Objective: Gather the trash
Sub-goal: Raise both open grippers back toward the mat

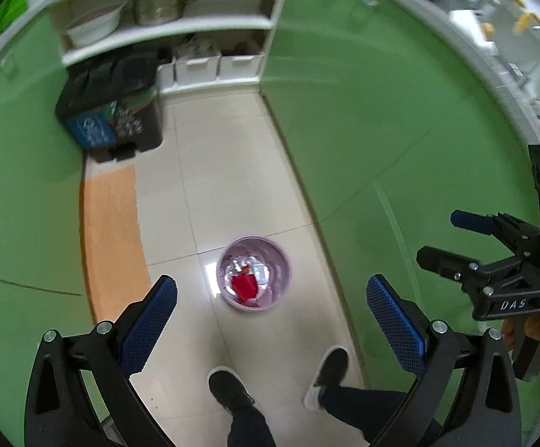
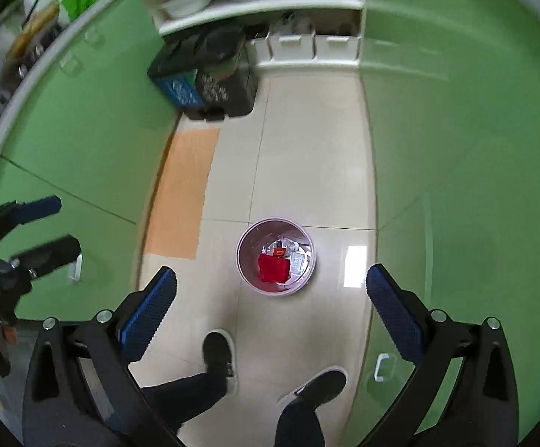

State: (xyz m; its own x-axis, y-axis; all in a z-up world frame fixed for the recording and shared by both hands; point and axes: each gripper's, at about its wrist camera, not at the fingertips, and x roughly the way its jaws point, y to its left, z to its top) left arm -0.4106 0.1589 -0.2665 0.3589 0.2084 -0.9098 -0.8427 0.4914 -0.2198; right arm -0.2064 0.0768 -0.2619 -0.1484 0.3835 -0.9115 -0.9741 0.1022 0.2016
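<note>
Blue-padded fingers of the left claw (image 1: 270, 320) frame the lower edge of the left view, jaws spread wide, nothing between them. Right claw (image 2: 270, 309): likewise wide open and empty in its own view.

Item, person's black shoes (image 1: 232, 387), standing on the floor at 6 o'clock of the bin.

Item, small pale pink wastebasket (image 1: 253, 273), upright on the floor between the two claws, well below them. Contents: a red wrapper or packet (image 1: 245, 286) uppermost, with clear and whitish scraps around it, too small to name.

Item, black pedal bin with a blue recycling label (image 1: 109, 119), at 11 o'clock of the wastebasket, well apart, against the cabinets.

Step in hand, by judgement: trash lies in the wastebasket and both claws are free, so a deposit looks complete. The next move calls for finding any remaining litter, none of which shows on the floor.

Surface and room: glossy cream floor tiles (image 1: 232, 171), one orange patch (image 1: 109, 223) at 10 o'clock; green cabinet fronts (image 1: 381, 111) on both sides; open white shelving (image 1: 165, 26) at 12 o'clock holding a steel pot and a basin.
</note>
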